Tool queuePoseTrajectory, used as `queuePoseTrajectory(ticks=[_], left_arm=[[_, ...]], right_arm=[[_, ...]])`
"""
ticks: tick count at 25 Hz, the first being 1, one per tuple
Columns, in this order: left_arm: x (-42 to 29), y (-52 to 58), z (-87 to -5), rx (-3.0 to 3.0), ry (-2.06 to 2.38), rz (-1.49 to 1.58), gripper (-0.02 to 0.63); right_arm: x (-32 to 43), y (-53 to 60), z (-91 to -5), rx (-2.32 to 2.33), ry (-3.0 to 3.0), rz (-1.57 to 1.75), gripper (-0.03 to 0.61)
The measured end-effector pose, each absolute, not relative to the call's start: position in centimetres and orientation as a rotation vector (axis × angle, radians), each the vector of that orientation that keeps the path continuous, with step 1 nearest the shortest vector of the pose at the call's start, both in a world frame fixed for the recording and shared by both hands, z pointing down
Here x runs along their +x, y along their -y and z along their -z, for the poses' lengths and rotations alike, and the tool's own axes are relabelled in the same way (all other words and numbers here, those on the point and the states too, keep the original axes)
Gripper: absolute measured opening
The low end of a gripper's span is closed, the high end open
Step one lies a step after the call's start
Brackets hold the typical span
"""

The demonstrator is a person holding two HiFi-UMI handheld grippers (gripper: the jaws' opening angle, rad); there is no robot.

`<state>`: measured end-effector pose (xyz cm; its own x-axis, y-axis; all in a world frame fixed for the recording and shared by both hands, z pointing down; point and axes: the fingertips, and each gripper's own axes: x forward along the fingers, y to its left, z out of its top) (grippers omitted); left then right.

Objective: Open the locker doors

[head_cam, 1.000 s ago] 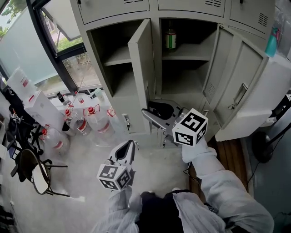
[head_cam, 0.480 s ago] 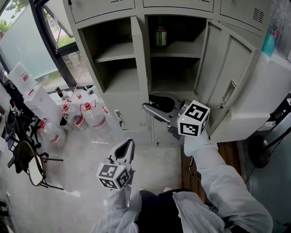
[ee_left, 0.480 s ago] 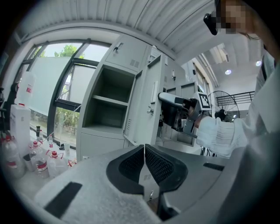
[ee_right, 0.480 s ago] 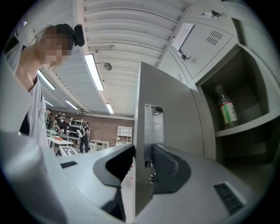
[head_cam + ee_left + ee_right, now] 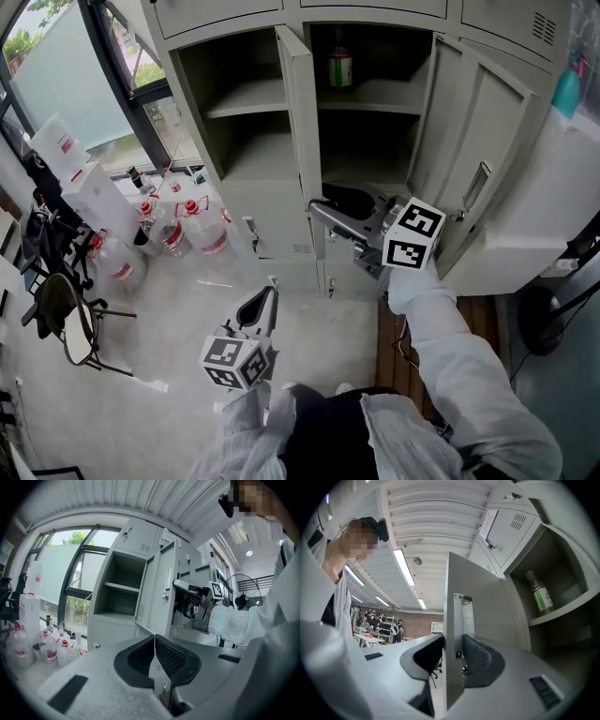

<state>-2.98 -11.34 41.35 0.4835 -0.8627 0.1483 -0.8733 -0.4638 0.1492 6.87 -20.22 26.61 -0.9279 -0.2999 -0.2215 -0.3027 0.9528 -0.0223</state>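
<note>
So the right claw is pinching the free edge of the locker door. One pad sits on each face of the sheet metal, just below the recessed handle, and the claw itself lies roughly level. That edge runs straight up and down, so the door's long axis is vertical and the claw crosses it at a right angle. From the grip the panel goes away from the person, back to the locker. I'd guess the hinge line sits between the left-hand opening and the middle one (the middle one has a bottle on its shelf). Right now the door sticks out nearly square to the locker front. I reckon whatever comes next has to be a sideways arc around that hinge line, not a straight tug toward the body. The right claw is the only one anywhere near the door. The left claw is pressed together with nothing between its pads. It hangs low over the floor, close to the person and well apart from the door. The two doors further right already stand open.
</note>
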Motion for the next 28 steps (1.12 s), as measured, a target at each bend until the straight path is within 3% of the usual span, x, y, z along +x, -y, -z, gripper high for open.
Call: queuePoseTrajectory(ticks=[10,17,28], left_arm=[[-2.2,11.2,-40.9,2.534,1.505,-0.066,0.014],[-1.5,11.6,-41.2,2.539,1.498,-0.076,0.014],[0.2,11.8,-42.1,2.543,1.454,-0.107,0.014]], right_arm=[[7.1,20.3,-26.6,-0.507,-2.848,-0.055,0.124],[8.4,20.1,-26.8,-0.662,-2.800,-0.120,0.199],[10.2,19.6,-28.3,-0.742,-2.752,-0.103,0.202]])
